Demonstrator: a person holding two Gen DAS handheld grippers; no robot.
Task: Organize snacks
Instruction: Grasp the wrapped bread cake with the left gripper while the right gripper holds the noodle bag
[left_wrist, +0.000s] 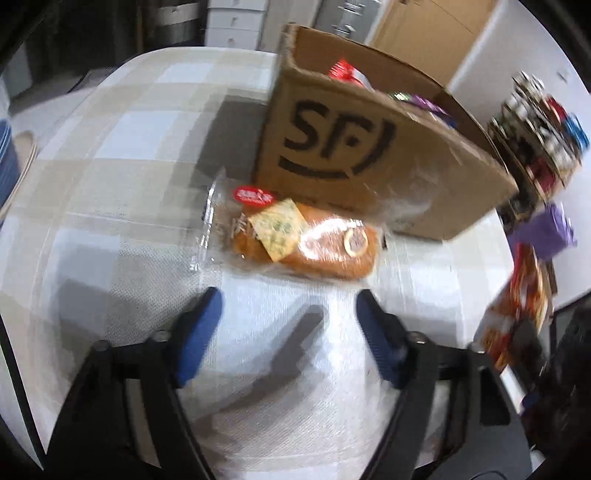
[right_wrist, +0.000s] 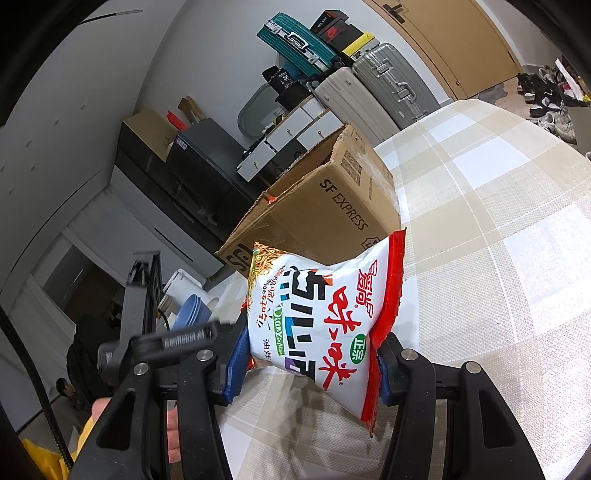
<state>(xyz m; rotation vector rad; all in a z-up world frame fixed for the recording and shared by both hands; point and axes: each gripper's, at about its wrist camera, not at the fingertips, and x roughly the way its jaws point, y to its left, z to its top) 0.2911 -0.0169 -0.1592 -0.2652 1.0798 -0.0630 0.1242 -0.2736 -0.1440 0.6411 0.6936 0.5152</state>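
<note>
A clear-wrapped bread (left_wrist: 306, 240) with a red label lies on the checked tablecloth (left_wrist: 129, 155), against the front of the open SF cardboard box (left_wrist: 369, 166). My left gripper (left_wrist: 289, 295) hovers just short of the bread, open, with nothing between its blue pads (left_wrist: 201, 332). Several snack packets show inside the box. My right gripper (right_wrist: 312, 362) is shut on a white and red instant noodle packet (right_wrist: 325, 317), held above the table near the box (right_wrist: 332, 206). That packet (left_wrist: 517, 306) appears blurred at the right of the left wrist view.
Stacked blue bowls (right_wrist: 192, 310) stand at the table's left end. The left hand's tool (right_wrist: 173, 341) and a person's fingers (right_wrist: 173, 424) show at the lower left. Suitcases (right_wrist: 391, 85) and drawers stand behind the table. A cluttered shelf (left_wrist: 539, 140) is right of the box.
</note>
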